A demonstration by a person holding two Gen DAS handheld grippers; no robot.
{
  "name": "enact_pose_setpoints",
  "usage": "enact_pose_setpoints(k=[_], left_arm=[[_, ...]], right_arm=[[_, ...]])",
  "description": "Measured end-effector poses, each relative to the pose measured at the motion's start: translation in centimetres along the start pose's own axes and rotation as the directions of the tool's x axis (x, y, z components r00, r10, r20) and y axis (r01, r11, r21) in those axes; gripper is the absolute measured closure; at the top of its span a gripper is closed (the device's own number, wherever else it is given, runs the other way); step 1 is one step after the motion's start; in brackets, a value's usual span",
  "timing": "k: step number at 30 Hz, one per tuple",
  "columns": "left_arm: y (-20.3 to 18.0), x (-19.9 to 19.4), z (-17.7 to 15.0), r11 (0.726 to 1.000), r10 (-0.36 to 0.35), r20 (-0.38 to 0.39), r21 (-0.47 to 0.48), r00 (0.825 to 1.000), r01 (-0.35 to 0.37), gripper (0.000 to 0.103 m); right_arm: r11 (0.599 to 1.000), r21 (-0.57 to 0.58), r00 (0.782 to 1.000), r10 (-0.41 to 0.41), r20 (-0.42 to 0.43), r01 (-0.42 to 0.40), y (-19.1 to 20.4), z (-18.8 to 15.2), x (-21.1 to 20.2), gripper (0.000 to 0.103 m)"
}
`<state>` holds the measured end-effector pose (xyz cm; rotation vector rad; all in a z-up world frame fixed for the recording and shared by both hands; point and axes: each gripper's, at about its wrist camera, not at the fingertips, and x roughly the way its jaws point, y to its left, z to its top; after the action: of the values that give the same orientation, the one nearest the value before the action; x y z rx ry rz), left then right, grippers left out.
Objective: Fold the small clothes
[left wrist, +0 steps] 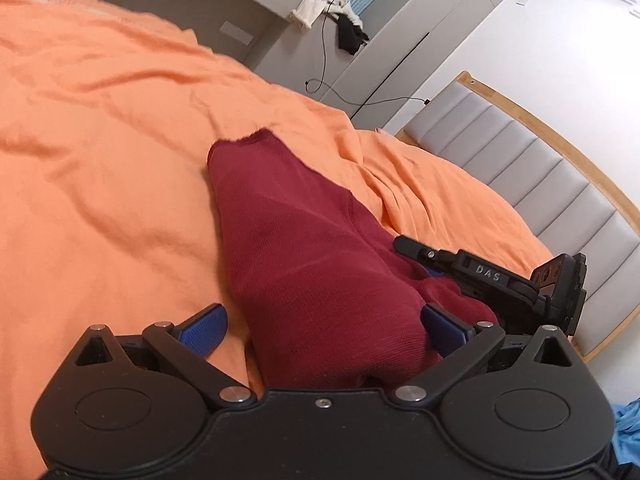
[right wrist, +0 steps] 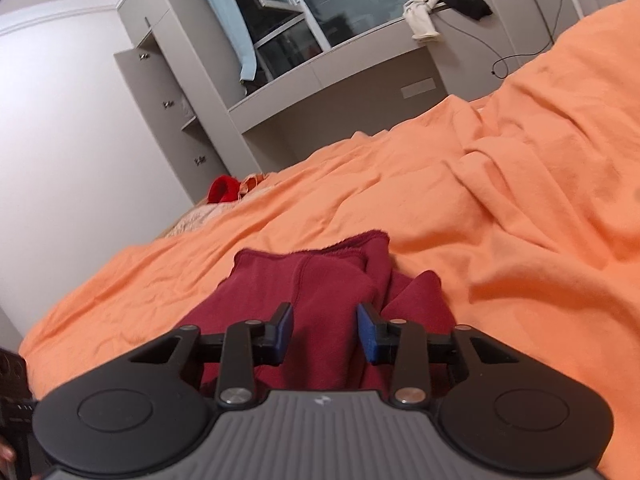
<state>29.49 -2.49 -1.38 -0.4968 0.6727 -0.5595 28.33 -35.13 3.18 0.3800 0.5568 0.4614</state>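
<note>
One dark red knitted garment (left wrist: pixel 304 248) lies on the wrinkled orange bed cover (left wrist: pixel 100 160), bunched into a long ridge that runs away from both cameras to a ribbed hem at its far end. To the left of it in the left wrist view the cover stretches wide and bare as far as the bed's far edge. On the other side the bare cover is narrower and ends at the grey padded headboard with a pale wood frame (left wrist: pixel 552 168).

The left gripper (left wrist: pixel 324 326) has its jaws spread wide. Its left blue pad (left wrist: pixel 204 330) rests over bare cover, clear of the garment, while the right blue pad (left wrist: pixel 444 330) lies against the garment's near end, whose bulk sits between the two. It grips nothing.

The right gripper (right wrist: pixel 325 330) stands partly open, its two blue pads (right wrist: pixel 285 326) on either side of a raised fold of the garment. Whether the pads press on the cloth cannot be told, as a little red shows on the inside of each. In the left wrist view this gripper lies just beside the garment's right side.

Beyond the bed's far edge stand grey cabinets (right wrist: pixel 168 92) with three small handles below an open door. On the grey window ledge (right wrist: pixel 320 76) lie two cloths, one cream and one black, with a black cable trailing down. At the far corner of the bed sits one bright red cloth (right wrist: pixel 222 189) beside a pale one. A bit of light blue fabric (left wrist: pixel 628 432) shows at the lower right edge of the left wrist view.
</note>
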Motion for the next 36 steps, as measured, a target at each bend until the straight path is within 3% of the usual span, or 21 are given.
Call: enact_pose_setpoints(k=[3,7,12,14,17,21,24,26,28,31,36], left_arm=[[-1.7,-1.2,-0.1,0.991,0.044,0.049,0.128,0.998,-0.05,0.001],[-3.2,-2.5,-1.0,0.955,0.064,0.093,0.285,0.994,-0.088,0.001],[-3.4,-2.9,-2.6,0.922,0.09,0.062,0.372,0.994,-0.107,0.001],[-3.8,-2.6,-3.3,0.891,0.138,0.052,0.43,0.989,-0.147,0.001],[-4.4,-2.2,-4.2,0.833,0.204,0.103,0.504,0.973,-0.228,0.001],[-4.8,-3.1,-3.9,0.837,0.189,0.163,0.49,0.968,-0.245,0.005],[-4.7,-3.6,-3.5,0.852,0.177,0.178,0.465,0.968,-0.241,0.016],[-4.7,-3.6,-3.5,0.854,0.17,0.168,0.466,0.971,-0.23,0.034],[-5.0,-3.6,-3.9,0.848,0.154,0.168,0.483,0.974,-0.218,0.045],[-5.8,-3.4,-4.5,0.819,0.165,0.184,0.522,0.969,-0.239,0.051],[-6.3,-3.0,-4.8,0.798,0.173,0.188,0.549,0.967,-0.249,0.056]], right_arm=[[1.0,0.006,1.0,0.006,-0.007,-0.006,-0.1,-0.1,0.0,0.074],[0.998,0.053,1.0,0.017,-0.015,-0.016,-0.7,-0.2,-0.1,0.073],[0.997,0.08,1.0,0.021,-0.007,-0.02,-0.9,-0.4,-0.4,0.072],[0.996,0.091,1.0,0.021,0.0,-0.021,-1.0,-0.4,-0.5,0.072],[0.995,0.097,1.0,0.019,0.006,-0.02,-1.0,-0.5,-0.6,0.07],[0.998,0.064,1.0,0.01,0.008,-0.01,-0.4,-0.3,-0.2,0.07],[1.0,0.031,1.0,0.002,0.009,-0.002,-0.2,0.0,0.3,0.07],[1.0,0.03,1.0,0.002,0.001,-0.002,-0.3,0.0,0.8,0.07],[0.999,0.038,1.0,0.0,-0.006,0.0,-0.5,-0.2,1.0,0.074],[1.0,0.021,1.0,-0.007,0.005,0.007,-0.3,-0.3,0.8,0.08],[0.998,-0.046,0.997,-0.044,0.061,0.046,0.7,-0.4,0.0,0.095]])
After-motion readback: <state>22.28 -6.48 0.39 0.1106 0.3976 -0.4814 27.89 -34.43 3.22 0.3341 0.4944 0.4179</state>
